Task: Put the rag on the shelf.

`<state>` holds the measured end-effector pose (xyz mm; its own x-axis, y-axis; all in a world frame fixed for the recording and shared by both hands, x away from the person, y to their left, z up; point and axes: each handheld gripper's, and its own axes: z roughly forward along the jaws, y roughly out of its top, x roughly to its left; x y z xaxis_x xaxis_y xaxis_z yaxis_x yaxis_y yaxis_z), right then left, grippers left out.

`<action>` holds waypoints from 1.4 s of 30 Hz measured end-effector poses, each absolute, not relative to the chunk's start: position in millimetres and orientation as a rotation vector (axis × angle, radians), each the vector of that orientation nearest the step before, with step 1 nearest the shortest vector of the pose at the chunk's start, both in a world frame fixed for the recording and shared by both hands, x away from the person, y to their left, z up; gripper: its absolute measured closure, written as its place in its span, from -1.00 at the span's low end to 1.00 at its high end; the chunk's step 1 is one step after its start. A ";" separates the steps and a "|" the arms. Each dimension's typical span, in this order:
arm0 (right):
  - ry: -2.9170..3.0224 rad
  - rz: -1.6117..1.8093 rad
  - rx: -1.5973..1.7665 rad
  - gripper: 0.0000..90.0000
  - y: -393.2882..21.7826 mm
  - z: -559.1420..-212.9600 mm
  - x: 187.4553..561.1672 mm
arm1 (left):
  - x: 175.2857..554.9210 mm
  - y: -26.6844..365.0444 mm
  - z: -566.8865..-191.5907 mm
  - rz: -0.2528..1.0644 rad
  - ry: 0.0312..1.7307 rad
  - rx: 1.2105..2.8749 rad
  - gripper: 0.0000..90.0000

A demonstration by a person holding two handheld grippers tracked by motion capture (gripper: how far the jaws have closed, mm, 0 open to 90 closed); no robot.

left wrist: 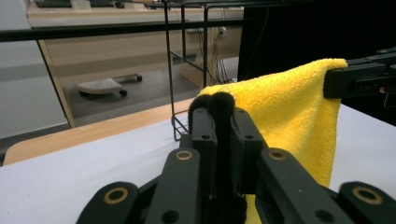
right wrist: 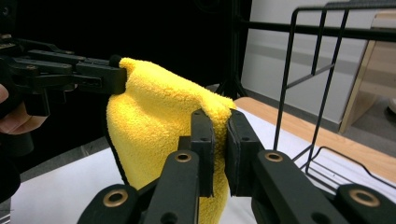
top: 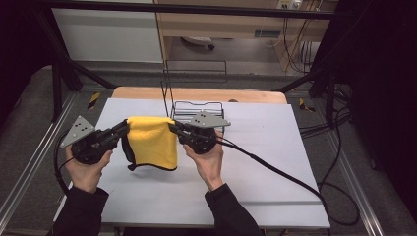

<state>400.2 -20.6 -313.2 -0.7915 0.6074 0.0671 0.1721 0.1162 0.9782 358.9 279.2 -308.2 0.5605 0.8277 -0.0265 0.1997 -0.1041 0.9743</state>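
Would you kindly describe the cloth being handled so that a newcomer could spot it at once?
On the white table, just in front of the black wire rack, hangs a yellow towel. The left gripper and right gripper pinch its top corners. It is the sole bright, soft item, edged in black.

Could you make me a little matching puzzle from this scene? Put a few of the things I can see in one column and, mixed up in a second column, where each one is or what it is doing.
Things:
1. yellow cloth
2. wire rack
3. left gripper
4. right gripper

Places or states:
A. stands at the far side of the table, behind the hands
B. hangs in the air between two grippers
C. shut on the cloth's top corner at the right of the high view
D. shut on the cloth's top corner at the left of the high view

Pairs: 1-B, 2-A, 3-D, 4-C
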 end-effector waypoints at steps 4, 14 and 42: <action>2.030 1.720 0.733 0.86 -21.0 -307.1 397.4 | 355.7 278.2 -303.8 0.685 0.871 1.599 0.83; 1.971 1.728 0.678 0.86 -25.8 -291.0 391.1 | 351.9 271.8 -294.6 0.721 0.841 1.538 0.83; 1.772 1.771 0.630 0.86 -57.1 -245.8 384.7 | 361.3 237.8 -250.1 0.755 0.735 1.397 0.83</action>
